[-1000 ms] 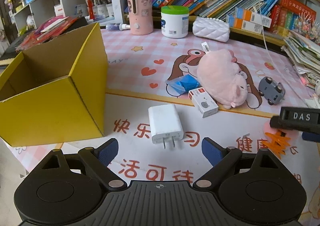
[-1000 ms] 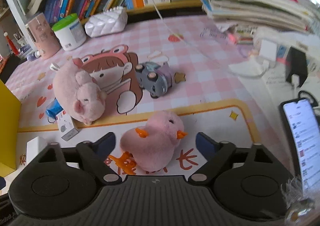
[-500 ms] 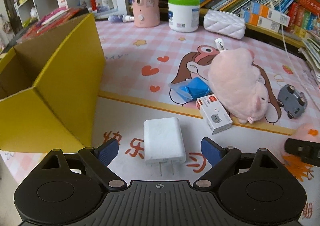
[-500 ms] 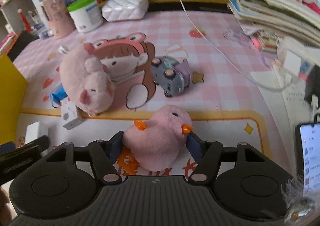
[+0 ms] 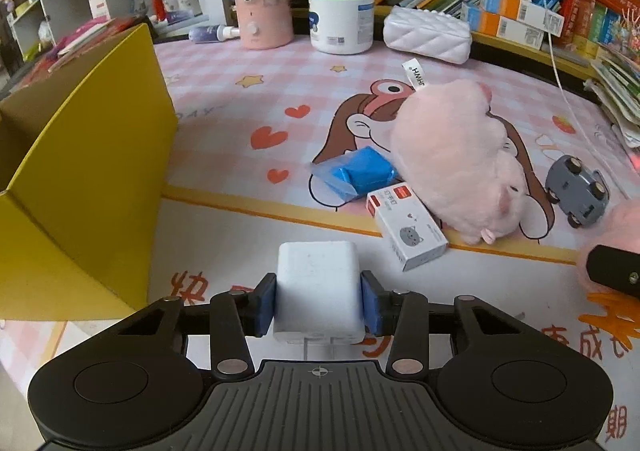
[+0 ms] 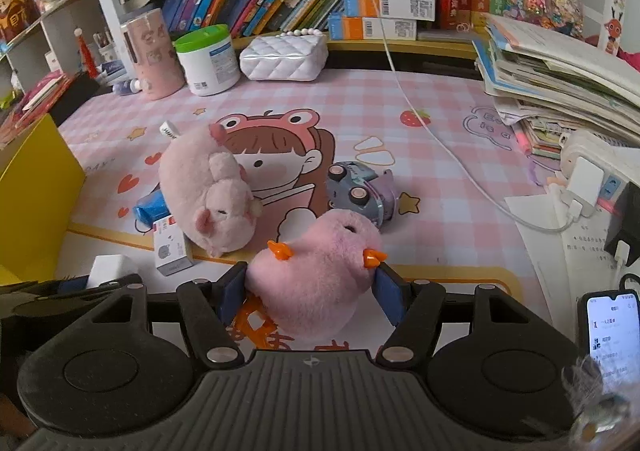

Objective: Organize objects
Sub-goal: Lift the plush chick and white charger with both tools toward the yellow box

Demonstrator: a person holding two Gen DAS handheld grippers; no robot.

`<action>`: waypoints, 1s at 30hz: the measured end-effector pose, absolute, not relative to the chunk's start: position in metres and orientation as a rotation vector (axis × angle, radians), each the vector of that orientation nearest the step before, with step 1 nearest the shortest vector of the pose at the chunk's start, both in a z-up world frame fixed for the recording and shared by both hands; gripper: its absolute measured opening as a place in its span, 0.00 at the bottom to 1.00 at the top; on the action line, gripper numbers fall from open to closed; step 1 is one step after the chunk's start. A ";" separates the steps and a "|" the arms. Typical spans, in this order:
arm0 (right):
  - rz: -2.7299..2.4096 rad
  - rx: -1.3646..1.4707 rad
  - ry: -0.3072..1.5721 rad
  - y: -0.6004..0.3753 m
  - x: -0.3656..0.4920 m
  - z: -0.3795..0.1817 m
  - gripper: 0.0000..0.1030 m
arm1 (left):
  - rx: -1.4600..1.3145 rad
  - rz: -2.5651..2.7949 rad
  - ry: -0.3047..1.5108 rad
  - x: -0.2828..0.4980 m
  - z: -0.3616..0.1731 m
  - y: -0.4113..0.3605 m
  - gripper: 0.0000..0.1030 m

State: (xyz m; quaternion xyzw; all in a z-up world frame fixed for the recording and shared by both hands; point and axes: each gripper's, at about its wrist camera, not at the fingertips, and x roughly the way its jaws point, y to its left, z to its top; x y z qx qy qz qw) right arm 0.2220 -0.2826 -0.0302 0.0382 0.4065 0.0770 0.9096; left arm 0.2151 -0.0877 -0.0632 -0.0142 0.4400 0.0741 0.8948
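The left claw (image 5: 319, 301) has just been closing, and its blue pads now press the two flat sides of the white charger (image 5: 318, 287), which lies on the bench just beside the yellow box (image 5: 86, 155), prongs pointing back toward the camera. The charger looks like a hard, smooth plastic block: stiff, fairly light, likely a little slippery, so the flat side faces are the sensible place to hold it, well clear of the prongs.

The right claw (image 6: 310, 293) has also just been closing and is clenched on the pink chick plush (image 6: 316, 271), farther from the yellow box than the charger. The plush is soft and very light; its fur gives under the pads, so a hold across the round body seems safer than one on the orange feet.

Between the two, seen from the box outward, lie a small white carton (image 5: 406, 229), a blue packet (image 5: 354, 173) and a large pink pig plush (image 5: 456, 167), all touching or nearly so, with a grey toy car (image 6: 360, 193) beyond the pig.

The bench (image 5: 248, 99) wears a smooth printed mat, pink check with a cartoon girl. Behind it, far from the box, stand a pink canister, a green-lidded tub, a quilted white pouch and a crowded row of books; a white cable trails across the mat, and a phone lies at the edge nearest the right claw.
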 end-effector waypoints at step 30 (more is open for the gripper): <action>0.205 0.005 0.769 -0.216 0.146 -0.006 0.62 | -0.110 0.119 0.760 0.107 -0.015 -0.036 0.40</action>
